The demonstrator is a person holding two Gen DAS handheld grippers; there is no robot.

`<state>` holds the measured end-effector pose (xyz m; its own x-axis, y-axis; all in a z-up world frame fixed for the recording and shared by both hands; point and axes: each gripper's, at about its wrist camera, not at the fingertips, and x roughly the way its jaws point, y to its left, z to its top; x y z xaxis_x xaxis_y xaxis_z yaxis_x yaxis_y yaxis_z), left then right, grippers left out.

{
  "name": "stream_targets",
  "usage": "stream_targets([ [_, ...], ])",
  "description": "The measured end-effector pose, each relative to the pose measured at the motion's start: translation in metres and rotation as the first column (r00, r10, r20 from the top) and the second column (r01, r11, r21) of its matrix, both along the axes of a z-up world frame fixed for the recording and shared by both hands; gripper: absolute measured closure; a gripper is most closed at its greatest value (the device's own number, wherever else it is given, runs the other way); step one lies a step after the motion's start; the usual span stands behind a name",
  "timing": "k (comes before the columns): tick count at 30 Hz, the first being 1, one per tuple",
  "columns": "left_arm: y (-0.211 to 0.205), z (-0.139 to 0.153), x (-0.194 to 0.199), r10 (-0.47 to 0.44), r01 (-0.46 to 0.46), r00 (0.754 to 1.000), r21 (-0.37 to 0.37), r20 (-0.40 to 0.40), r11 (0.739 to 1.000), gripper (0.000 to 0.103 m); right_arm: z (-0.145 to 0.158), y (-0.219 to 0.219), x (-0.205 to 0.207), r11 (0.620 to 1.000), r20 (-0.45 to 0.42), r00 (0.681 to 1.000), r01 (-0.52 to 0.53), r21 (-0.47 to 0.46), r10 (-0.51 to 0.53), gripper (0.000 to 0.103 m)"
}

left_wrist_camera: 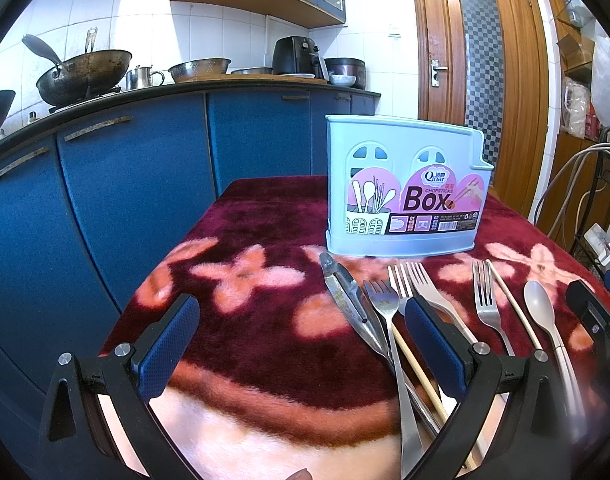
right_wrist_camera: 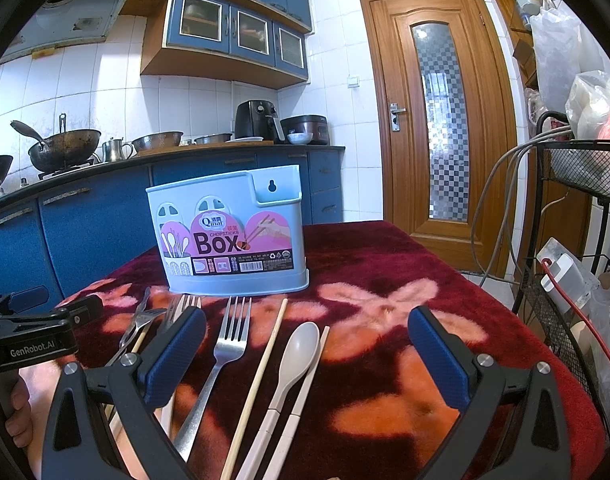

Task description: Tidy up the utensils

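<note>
A pale blue chopsticks box (left_wrist_camera: 405, 190) (right_wrist_camera: 229, 236) stands upright at the back of the red flowered cloth. In front of it lie metal tongs (left_wrist_camera: 345, 300), several forks (left_wrist_camera: 487, 304) (right_wrist_camera: 221, 364), wooden chopsticks (left_wrist_camera: 513, 304) (right_wrist_camera: 263, 372) and a beige spoon (left_wrist_camera: 541, 312) (right_wrist_camera: 297, 356). My left gripper (left_wrist_camera: 305, 344) hovers open over the cloth, left of most utensils, its right finger over a fork. Low above the spoon, fork and chopstick, my right gripper (right_wrist_camera: 307, 352) hangs open and holds nothing. The left gripper's body (right_wrist_camera: 29, 340) shows at the left of the right wrist view.
The cloth-covered table (right_wrist_camera: 425, 264) drops off at the left towards blue kitchen cabinets (left_wrist_camera: 125, 200). A wire rack (right_wrist_camera: 577, 240) with bags and cables stands close on the right. A wooden door (right_wrist_camera: 437, 112) is behind. A hand (right_wrist_camera: 17, 412) grips the left tool.
</note>
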<state>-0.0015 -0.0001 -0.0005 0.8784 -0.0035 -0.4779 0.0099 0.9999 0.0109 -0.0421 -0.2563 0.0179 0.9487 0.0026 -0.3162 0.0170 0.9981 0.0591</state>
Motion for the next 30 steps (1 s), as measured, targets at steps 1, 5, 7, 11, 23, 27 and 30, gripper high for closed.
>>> stream_targets([
  [1,0.000,0.000,-0.001,0.002,-0.002,1.000,0.001,0.000,1.000,0.000,-0.001,0.000,0.002,1.000,-0.008,1.000,-0.001,0.001,0.001,0.000],
  [5,0.001,0.001,-0.001,0.001,-0.001,1.000,0.002,-0.003,1.000,0.000,0.001,-0.004,0.005,1.000,-0.037,0.999,-0.004,0.023,0.005,0.000],
  [7,-0.002,0.003,0.002,-0.003,0.003,1.000,0.000,-0.004,1.000,0.000,0.004,-0.008,0.006,0.999,-0.061,0.998,-0.006,0.047,0.009,0.000],
  [11,0.002,0.007,0.006,-0.019,0.019,0.999,-0.015,-0.026,1.000,0.000,0.003,-0.017,0.016,0.997,-0.126,0.992,-0.005,0.074,0.014,0.000],
  [23,0.010,0.001,0.040,-0.050,0.053,0.971,0.007,-0.235,0.999,0.003,-0.003,-0.031,0.039,0.994,-0.344,0.937,-0.032,0.103,0.066,0.013],
  [27,0.009,-0.004,0.042,-0.099,0.085,0.956,-0.061,-0.276,0.995,0.008,-0.006,-0.033,0.042,0.994,-0.395,0.915,-0.040,0.106,0.079,0.025],
  [30,0.003,-0.006,0.043,-0.146,0.126,0.946,-0.086,-0.291,0.988,0.010,-0.006,-0.032,0.047,0.993,-0.433,0.896,-0.052,0.108,0.094,0.035],
])
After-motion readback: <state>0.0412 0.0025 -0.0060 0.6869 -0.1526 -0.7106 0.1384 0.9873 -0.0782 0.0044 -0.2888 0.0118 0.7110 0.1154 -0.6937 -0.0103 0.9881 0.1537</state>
